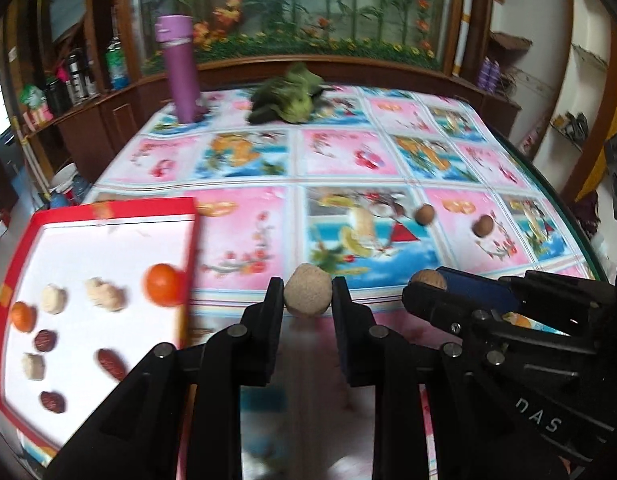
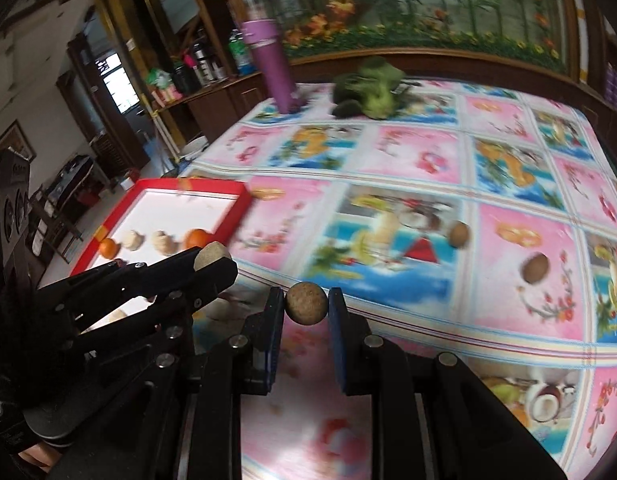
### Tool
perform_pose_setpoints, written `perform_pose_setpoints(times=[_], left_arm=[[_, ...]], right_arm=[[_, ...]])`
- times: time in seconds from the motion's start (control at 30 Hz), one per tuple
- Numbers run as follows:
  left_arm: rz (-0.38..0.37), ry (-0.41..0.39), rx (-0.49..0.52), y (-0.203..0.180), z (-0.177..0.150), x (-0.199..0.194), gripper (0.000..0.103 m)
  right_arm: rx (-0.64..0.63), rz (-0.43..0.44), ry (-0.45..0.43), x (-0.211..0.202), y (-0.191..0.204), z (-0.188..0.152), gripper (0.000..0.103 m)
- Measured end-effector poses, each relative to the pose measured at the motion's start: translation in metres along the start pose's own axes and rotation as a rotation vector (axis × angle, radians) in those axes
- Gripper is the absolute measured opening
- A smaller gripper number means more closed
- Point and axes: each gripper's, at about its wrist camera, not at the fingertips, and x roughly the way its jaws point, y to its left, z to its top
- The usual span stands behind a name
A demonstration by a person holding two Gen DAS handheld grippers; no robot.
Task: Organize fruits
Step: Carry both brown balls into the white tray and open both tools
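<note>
My left gripper [image 1: 307, 289] is shut on a pale beige round fruit [image 1: 308, 300], held above the table's near edge, just right of the red tray [image 1: 190, 248]. On the tray's white floor lie two oranges [image 1: 163, 284], several pale lumps [image 1: 104, 294] and dark red dates [image 1: 110, 362]. My right gripper [image 2: 307, 294] is shut on a brown round fruit [image 2: 307, 306]. It shows in the left wrist view as right gripper [image 1: 430, 283], close beside the left one. Two brown fruits [image 2: 459, 234] [image 2: 535, 267] lie loose on the fruit-print tablecloth beyond.
A tall purple tube [image 1: 180, 68] and a green bundle [image 1: 290, 96] stand at the table's far side. The glass table edge [image 1: 568, 216] curves down the right. Shelves with bottles [image 1: 74, 76] line the left wall. The tray overhangs the table's left corner.
</note>
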Motion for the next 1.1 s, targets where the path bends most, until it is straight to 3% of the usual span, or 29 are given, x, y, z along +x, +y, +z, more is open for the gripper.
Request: perform_pose_setpoints(times=[0.23, 0.57, 1.1], left_arm=[[0.116, -0.046, -0.082, 0.062, -0.007, -0.025, 0.026], [0.304, -0.037, -0.265, 0.161, -0.034, -0.038, 0.026], [0.347, 0.031, -0.265, 0.18, -0.042, -0.011, 0.026]], right_arm=[[-0.098, 0.077, 0.011, 0.03, 0.066, 0.013, 0.021], [-0.084, 0.112, 0.062, 0.076, 0.106, 0.019, 0.021], [-0.071, 0.124, 0.173, 0.117, 0.119, 0.011, 0.021]])
